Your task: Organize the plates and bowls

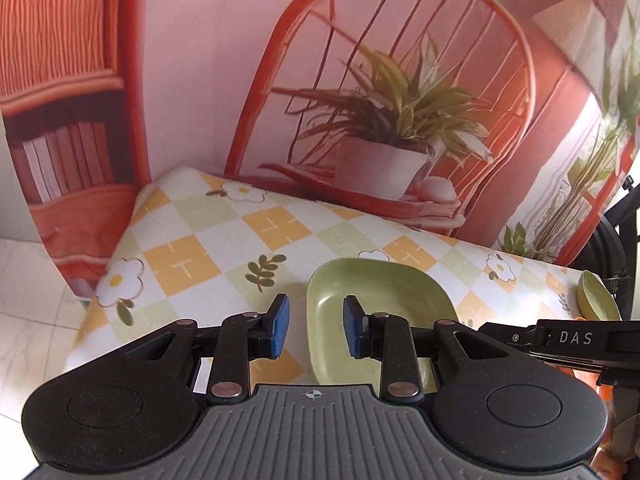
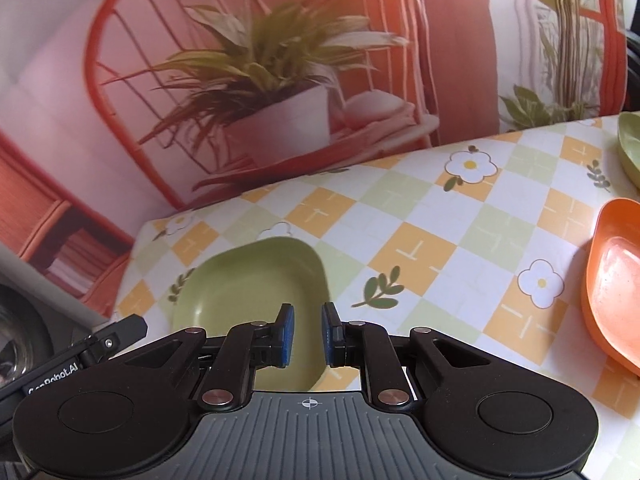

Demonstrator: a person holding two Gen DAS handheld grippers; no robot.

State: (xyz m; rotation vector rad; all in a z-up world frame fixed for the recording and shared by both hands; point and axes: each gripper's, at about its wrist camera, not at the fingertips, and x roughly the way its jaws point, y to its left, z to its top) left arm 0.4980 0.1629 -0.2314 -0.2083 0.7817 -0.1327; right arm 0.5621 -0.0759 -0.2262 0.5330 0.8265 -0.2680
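A pale green square plate (image 1: 380, 308) (image 2: 248, 280) lies flat on the checked tablecloth. In the left wrist view my left gripper (image 1: 316, 330) hovers over the plate's left rim, open wide, with nothing between its blue pads. My right gripper (image 2: 308, 336) hangs over the plate's right rim with a narrow gap between its pads, through which the plate's surface shows. An orange bowl (image 2: 612, 288) sits at the right edge of the right wrist view. A green bowl (image 2: 630, 148) (image 1: 596, 296) stands farther back on the right.
The table (image 1: 192, 256) carries a yellow, green and white checked cloth with flowers. A printed backdrop (image 1: 360, 80) showing a red chair and a potted plant stands along its far edge. The table's left edge drops to a tiled floor (image 1: 28, 320). The other gripper's body (image 1: 568, 340) (image 2: 72, 360) shows beside each view.
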